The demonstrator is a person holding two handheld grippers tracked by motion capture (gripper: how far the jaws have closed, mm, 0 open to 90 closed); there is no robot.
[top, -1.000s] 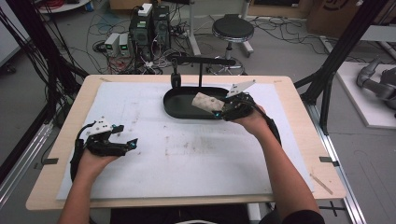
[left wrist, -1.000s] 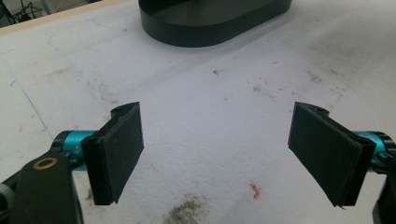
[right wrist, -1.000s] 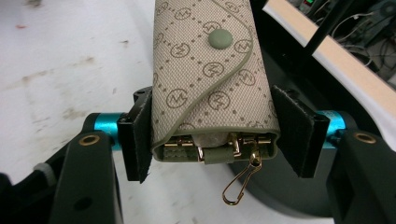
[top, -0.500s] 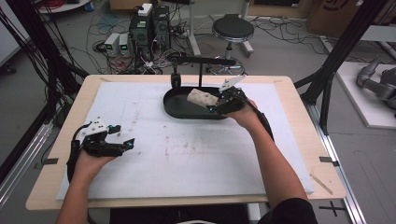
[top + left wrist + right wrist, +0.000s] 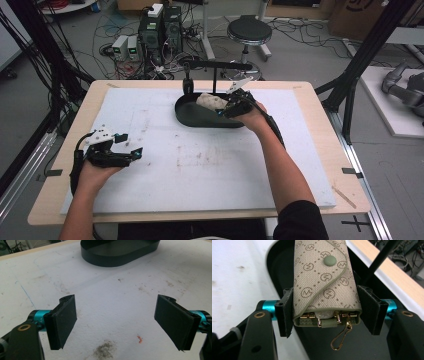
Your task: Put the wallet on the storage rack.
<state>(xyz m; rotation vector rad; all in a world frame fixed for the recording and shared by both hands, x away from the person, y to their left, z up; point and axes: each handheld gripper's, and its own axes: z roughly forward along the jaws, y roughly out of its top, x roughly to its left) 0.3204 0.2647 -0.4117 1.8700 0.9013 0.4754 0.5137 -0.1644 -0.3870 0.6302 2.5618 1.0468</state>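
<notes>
Two grippers: your right gripper [image 5: 325, 312] clamps the monogram pouch [image 5: 324, 280] over the black oval tray [image 5: 192, 116], nearer its black stand [image 5: 215, 67] than before. Left gripper [image 5: 116, 320] gapes empty, short of tray.

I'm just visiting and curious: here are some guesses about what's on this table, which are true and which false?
1. The right hand-held gripper is clamped on a patterned beige pouch. True.
2. The pouch is held over the black oval tray. True.
3. The left hand-held gripper grips a gold clip. False: its jaws stand open with nothing between them, above the white table mat.
4. The pouch's flap has a red zip. False: it has a round green snap button.
5. A gold clip dangles from the pouch's near end. True.
</notes>
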